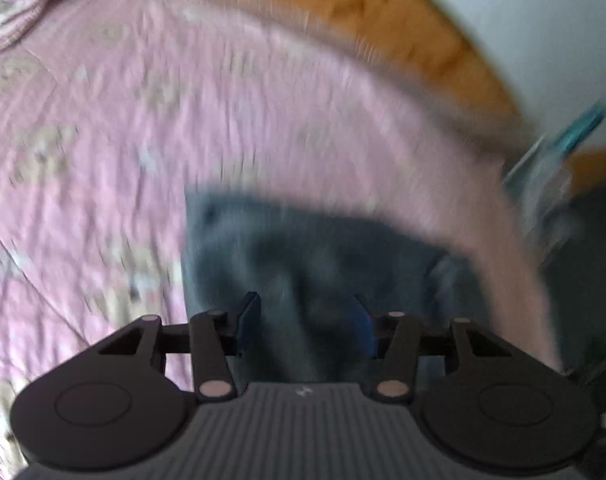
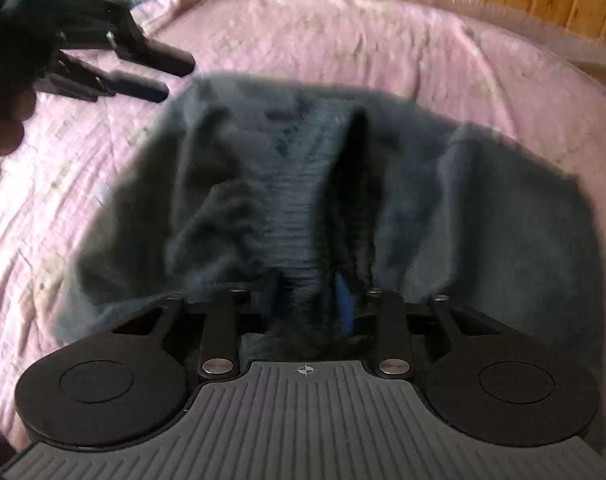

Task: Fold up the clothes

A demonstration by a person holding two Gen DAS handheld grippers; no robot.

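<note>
Pinching bunched fabric of the dark grey garment [image 2: 483, 216] at 6 o'clock, our right tool [image 2: 309, 300] anchors it on the pink bedspread [image 2: 383, 36]; our left tool [image 1: 308, 322], fingers apart, hovers at 10 o'clock.

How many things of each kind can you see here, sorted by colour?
Dark grey garment: 1
Pink bedspread: 1
Black grippers: 2, left gripper and right gripper
Total: 4
</note>
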